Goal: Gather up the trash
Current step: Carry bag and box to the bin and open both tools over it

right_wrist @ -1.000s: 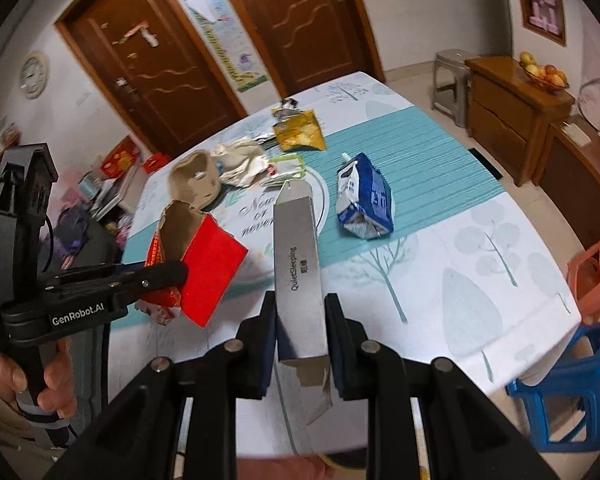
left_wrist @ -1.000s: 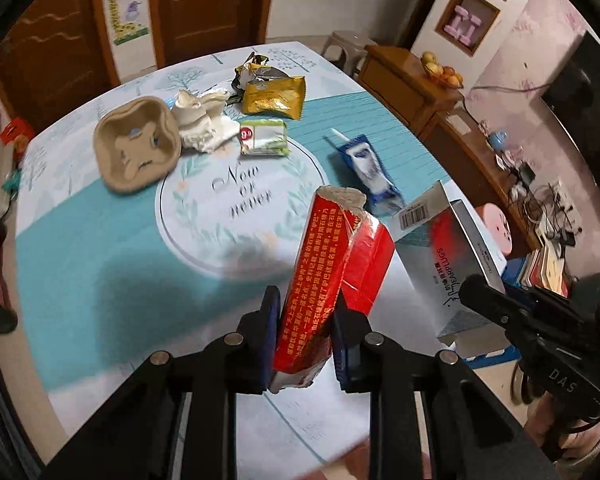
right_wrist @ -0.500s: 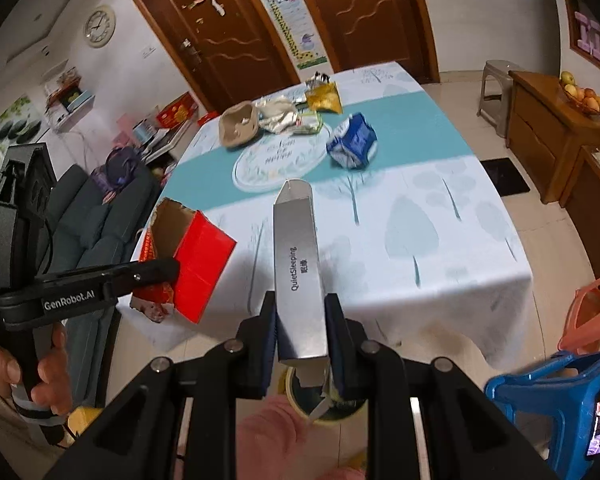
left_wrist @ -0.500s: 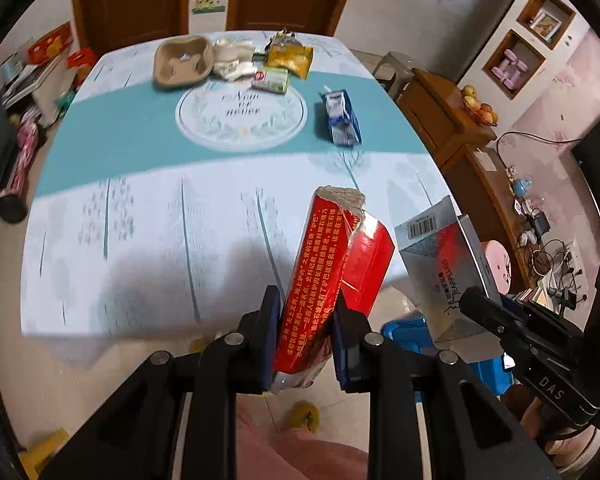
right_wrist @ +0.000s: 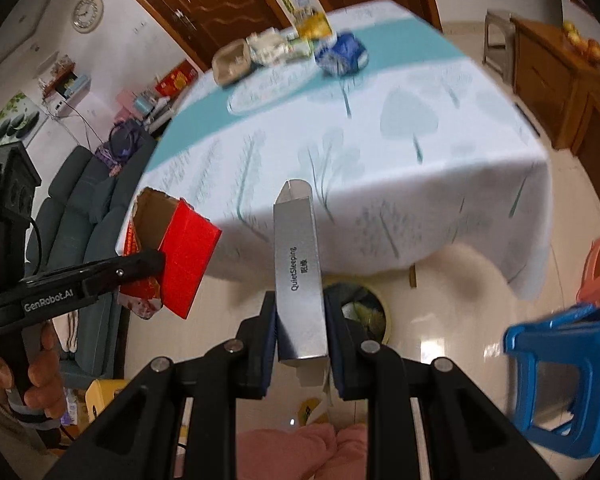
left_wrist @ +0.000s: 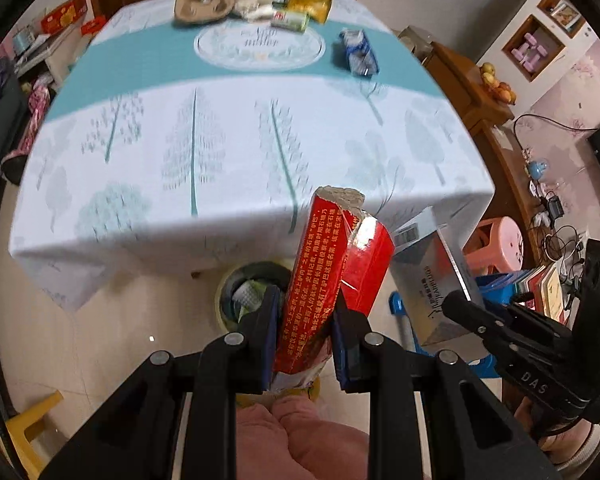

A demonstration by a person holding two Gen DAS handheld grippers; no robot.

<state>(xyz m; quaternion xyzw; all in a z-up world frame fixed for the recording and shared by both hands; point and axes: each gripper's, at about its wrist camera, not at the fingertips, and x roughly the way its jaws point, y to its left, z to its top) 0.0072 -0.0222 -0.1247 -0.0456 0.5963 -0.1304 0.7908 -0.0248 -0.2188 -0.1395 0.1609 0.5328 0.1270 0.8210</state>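
Left wrist view shows the left gripper [left_wrist: 304, 332] clamped on a torn red box [left_wrist: 324, 280], held upright above the floor, off the near edge of the table [left_wrist: 228, 152]. Directly below the red box, on the floor just short of the table edge, stands a round trash bin [left_wrist: 244, 288] with rubbish already inside. To the right of the red box, the right gripper [left_wrist: 456, 300] grips a grey box [left_wrist: 428, 276] with a barcode at its upper corner. Right wrist view confirms the right gripper [right_wrist: 300, 328] is squeezed on the grey box [right_wrist: 298, 276], which stands upright between the fingers [right_wrist: 266, 340] and bears the lettering "QuietSleeping". The trash bin [right_wrist: 364, 308] sits on the floor just beyond and to the right of that box, near the overhang of the tablecloth. In the same view the left gripper [right_wrist: 148, 260] holds the red box [right_wrist: 172, 252] with its open, ragged top turned upward, left of the grey box and apart from it. At the far end of the table lie a brown cup carrier [left_wrist: 204, 2], crumpled white paper [left_wrist: 254, 6], a yellow snack bag [left_wrist: 310, 4], a small green packet [left_wrist: 290, 20] and a flattened blue carton [left_wrist: 358, 50]. A blue plastic stool [right_wrist: 560, 380] stands on the floor to the right of the bin.
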